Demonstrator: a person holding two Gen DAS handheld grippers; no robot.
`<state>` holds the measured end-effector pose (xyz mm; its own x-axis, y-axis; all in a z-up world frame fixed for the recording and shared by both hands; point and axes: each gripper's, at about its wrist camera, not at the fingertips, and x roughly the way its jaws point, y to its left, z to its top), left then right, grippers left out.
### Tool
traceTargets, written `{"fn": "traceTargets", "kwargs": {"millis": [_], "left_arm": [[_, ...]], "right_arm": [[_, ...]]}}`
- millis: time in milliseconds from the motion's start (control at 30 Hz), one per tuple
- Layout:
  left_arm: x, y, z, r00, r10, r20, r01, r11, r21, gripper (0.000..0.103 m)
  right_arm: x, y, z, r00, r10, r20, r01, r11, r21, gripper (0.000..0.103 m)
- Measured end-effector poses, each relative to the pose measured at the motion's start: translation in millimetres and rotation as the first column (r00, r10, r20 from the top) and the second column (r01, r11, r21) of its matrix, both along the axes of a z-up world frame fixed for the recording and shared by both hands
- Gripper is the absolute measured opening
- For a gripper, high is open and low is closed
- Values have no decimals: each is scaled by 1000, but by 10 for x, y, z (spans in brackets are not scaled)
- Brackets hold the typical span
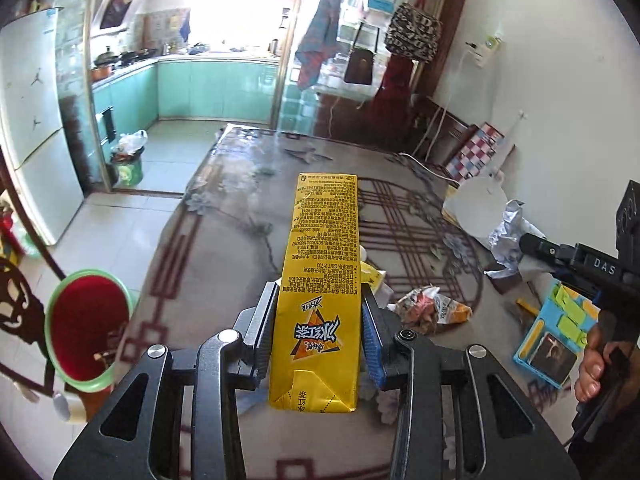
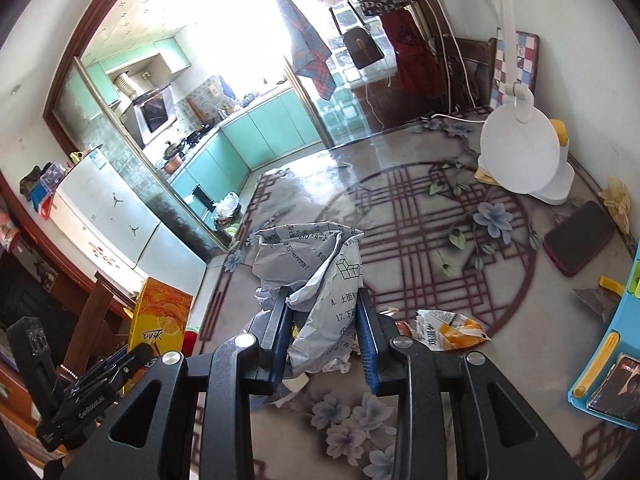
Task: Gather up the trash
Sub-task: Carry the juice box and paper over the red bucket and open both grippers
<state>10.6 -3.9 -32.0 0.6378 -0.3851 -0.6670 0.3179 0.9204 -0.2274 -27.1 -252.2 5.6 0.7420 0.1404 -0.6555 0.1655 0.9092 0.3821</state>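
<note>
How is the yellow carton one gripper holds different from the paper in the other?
The yellow carton is a stiff, flat-sided box with bright print; the crumpled paper is a grey-white wad with black print. The carton sits straight in the left gripper; the paper bulges unevenly from the right gripper. Both are clamped above the table.

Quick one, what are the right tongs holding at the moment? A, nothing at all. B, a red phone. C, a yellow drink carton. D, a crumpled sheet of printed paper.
D: the right tongs are shut on the crumpled printed paper, while the yellow drink carton sits in the left tongs and the red phone lies on the table.
</note>
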Motion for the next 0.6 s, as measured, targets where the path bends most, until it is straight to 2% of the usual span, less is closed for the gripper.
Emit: {"fn": "traceTargets", "kwargs": {"millis": [300,600], "left_arm": [[36,275,-11,999,47,8,-47,999,-10,37],[139,731,-72,992,125,-11,-125,992,-17,37]], "right_arm": [[114,434,128,998,62,19,-61,997,-41,28],[292,887,144,994,113,15,-112,992,-58,28]]}}
